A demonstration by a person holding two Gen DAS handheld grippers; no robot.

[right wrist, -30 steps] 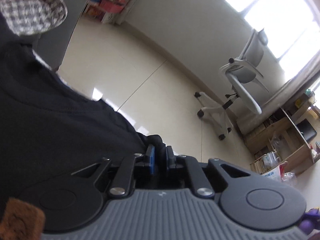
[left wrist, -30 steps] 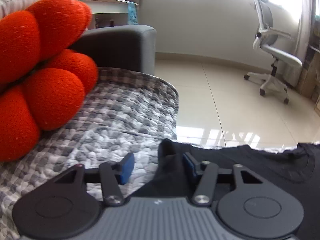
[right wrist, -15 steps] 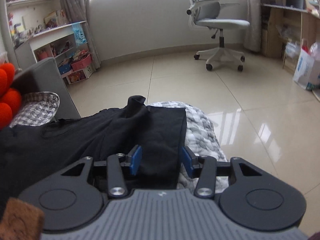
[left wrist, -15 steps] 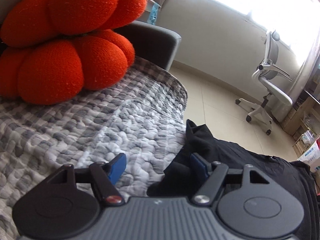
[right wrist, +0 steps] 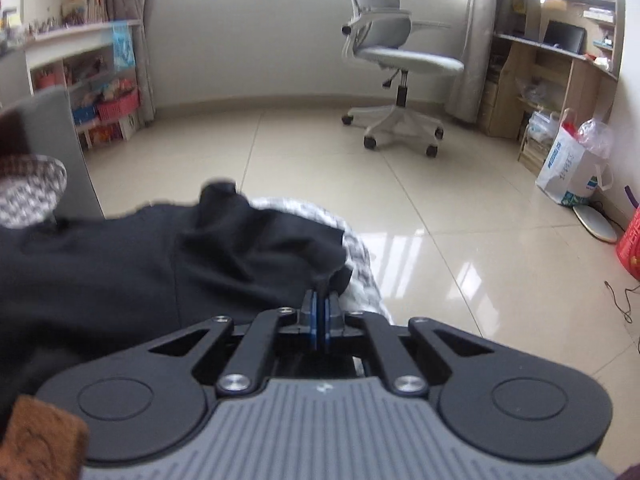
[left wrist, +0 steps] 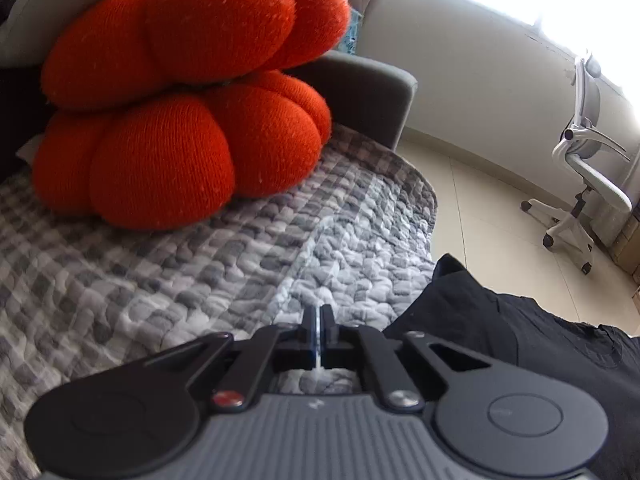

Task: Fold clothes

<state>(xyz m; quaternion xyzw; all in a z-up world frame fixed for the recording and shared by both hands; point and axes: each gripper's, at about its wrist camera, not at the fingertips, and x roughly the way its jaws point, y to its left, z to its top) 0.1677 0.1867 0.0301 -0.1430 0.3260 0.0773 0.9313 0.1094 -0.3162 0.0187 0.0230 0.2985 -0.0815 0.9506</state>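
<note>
A black garment point(right wrist: 120, 264) lies spread on the grey checked quilt point(left wrist: 160, 280). In the right wrist view my right gripper point(right wrist: 320, 300) is shut, and a bunched corner of the black cloth point(right wrist: 332, 272) is pinched at its fingertips. In the left wrist view the black garment point(left wrist: 500, 332) lies to the right of my left gripper point(left wrist: 319, 320). That gripper is shut above the quilt, with no cloth seen between its fingers.
A big orange knotted cushion point(left wrist: 180, 100) sits on the quilt at the left, against a grey sofa arm point(left wrist: 368, 96). Beyond the sofa edge lie a glossy tiled floor point(right wrist: 440, 208), an office chair point(right wrist: 392, 60), shelves point(right wrist: 80, 80) and a white bag point(right wrist: 568, 168).
Both grippers have gone from open to shut. The right one closed on the garment's corner; the left one shifted left, off the black cloth and over the quilt.
</note>
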